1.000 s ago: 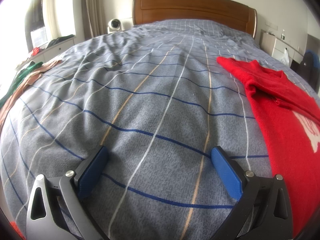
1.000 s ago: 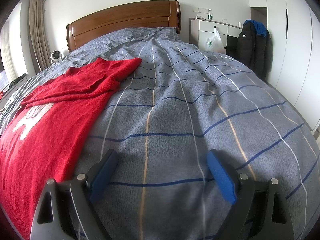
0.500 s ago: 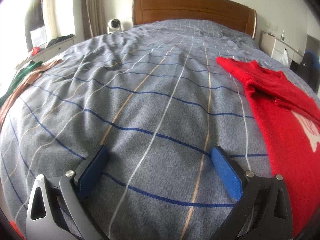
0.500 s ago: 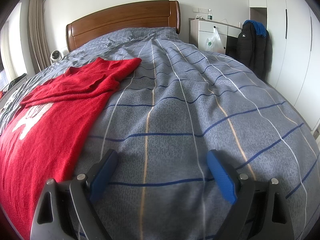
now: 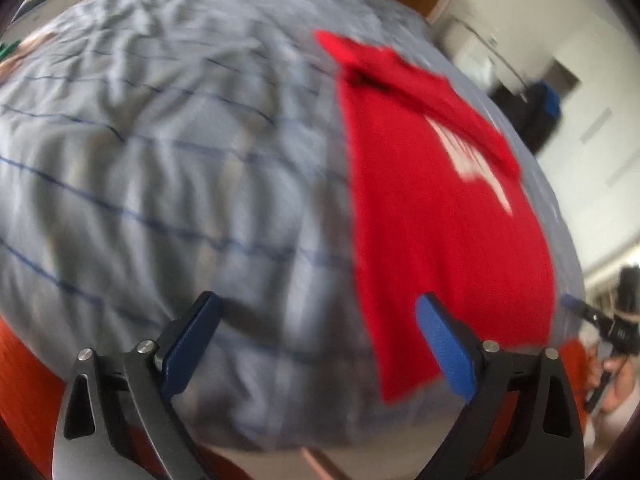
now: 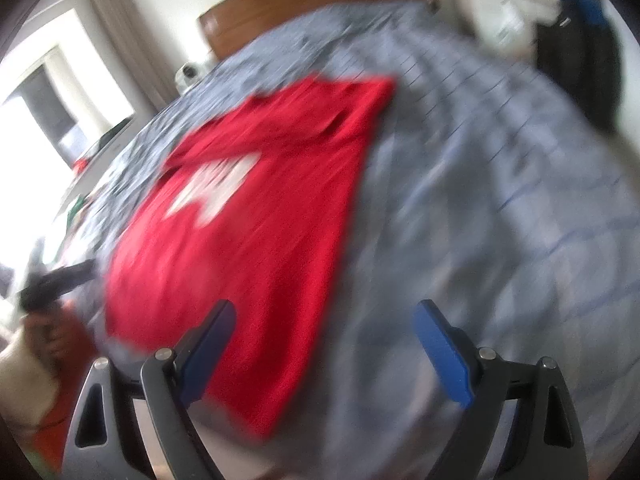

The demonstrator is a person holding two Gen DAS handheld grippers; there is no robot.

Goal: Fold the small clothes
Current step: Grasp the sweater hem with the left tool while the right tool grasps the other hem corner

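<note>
both views are pretty smeared with motion blur, so only the big stuff reads; a red sweater with a white graphic on its front lies spread flat on the grey striped bedspread, its bottom hem near the foot edge of the bed and one sleeve folded across near the top; left gripper is spread wide open with nothing between its blue pads, hovering over the foot of the bed; its right pad lines up over the sweater's lower left corner, can't tell if it touches; right gripper is also wide open and empty, blue pads apart, with its left pad over the sweater's lower right part and the other one over bare bedspread; from that side the sweater fills the left half of the bed; wooden headboard at the far end, a dark jacket hanging off to the right; each camera catches the other hand at its edge.
</note>
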